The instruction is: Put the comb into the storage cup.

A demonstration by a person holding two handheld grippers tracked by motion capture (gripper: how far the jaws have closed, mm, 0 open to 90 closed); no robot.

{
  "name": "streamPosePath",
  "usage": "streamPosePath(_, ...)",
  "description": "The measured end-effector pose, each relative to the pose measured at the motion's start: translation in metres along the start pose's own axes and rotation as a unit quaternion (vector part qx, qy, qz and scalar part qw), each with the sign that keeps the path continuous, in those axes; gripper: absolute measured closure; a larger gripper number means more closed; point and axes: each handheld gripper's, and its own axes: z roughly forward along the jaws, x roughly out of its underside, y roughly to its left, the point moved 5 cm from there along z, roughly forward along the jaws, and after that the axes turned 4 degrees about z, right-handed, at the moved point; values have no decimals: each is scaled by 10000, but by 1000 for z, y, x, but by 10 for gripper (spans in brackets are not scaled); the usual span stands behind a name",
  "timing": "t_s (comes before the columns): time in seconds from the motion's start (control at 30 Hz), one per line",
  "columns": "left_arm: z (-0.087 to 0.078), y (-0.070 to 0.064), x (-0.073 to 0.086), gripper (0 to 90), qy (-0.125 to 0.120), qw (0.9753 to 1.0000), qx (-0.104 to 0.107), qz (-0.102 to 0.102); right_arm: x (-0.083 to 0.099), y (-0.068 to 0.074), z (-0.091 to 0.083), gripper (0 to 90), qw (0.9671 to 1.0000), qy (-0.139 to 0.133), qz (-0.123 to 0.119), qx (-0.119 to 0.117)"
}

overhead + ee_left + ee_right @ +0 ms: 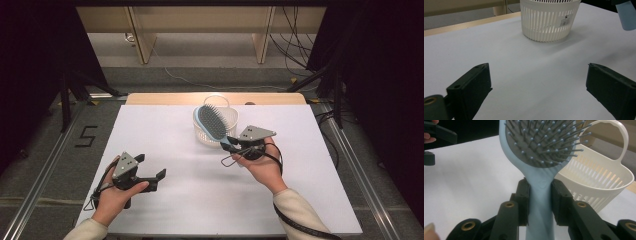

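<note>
The right gripper (540,195) clamps the brush (214,122) by its handle neck, holding its head over the basket (230,117), probably to drop it in. The left gripper (150,172) hangs above the surface (165,135), jaws spread, empty.

black tongs (150,172), grey plates, cream sleeves

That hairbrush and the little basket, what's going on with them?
A person at a white table holds a two-jaw gripper in each hand. The right gripper is clamped on the handle of a light blue hairbrush, whose bristled head is over the white slotted basket. The left gripper is open and holds nothing, off to the side above the table.
</note>
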Motion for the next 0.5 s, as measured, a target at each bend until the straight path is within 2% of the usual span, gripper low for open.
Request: streamPosePath(0.5,0,0,0,56,2,10000,-7,2,-2,-2,-2,704,9999,-68,61,40)
